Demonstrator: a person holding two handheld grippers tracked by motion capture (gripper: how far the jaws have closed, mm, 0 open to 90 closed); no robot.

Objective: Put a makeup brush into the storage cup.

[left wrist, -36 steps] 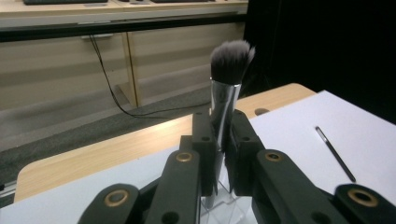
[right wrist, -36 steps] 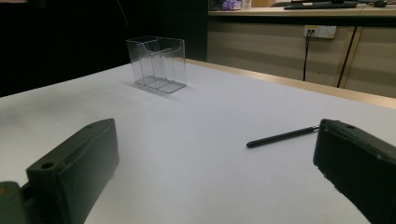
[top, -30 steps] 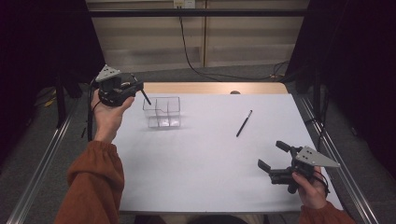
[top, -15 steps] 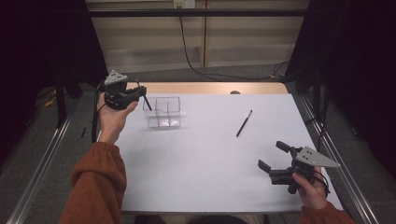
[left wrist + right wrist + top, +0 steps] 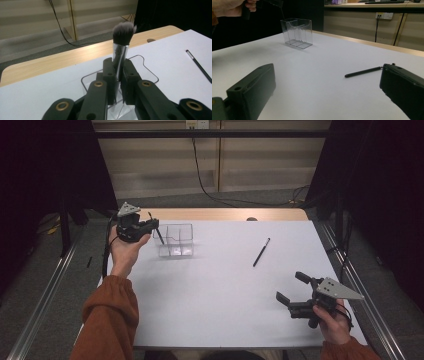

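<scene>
**Brush clamped above the clear organizer**

While the left gripper (image 5: 150, 226) hangs at the left edge of the table, its jaws are pressed together on a makeup brush (image 5: 121, 45), which stands between them with its silver ferrule just above the pads and its grey-tipped bristles pointing up in the left gripper view. In the high view the brush's dark handle slants down from the jaws toward the near-left corner of a clear plastic organizer (image 5: 176, 240), and whether its tip touches the rim cannot be told. The organizer stands upright on the white table (image 5: 220, 295), divided into compartments, and lies directly beneath and beyond the left jaws. A slim black pencil (image 5: 261, 252) lies flat on the table, well apart from the organizer, toward the right. The right gripper (image 5: 295, 290) is held low near the table's right front corner, its jaws spread wide with nothing between them; in the right gripper view the pencil lies just beyond its right jaw.
</scene>
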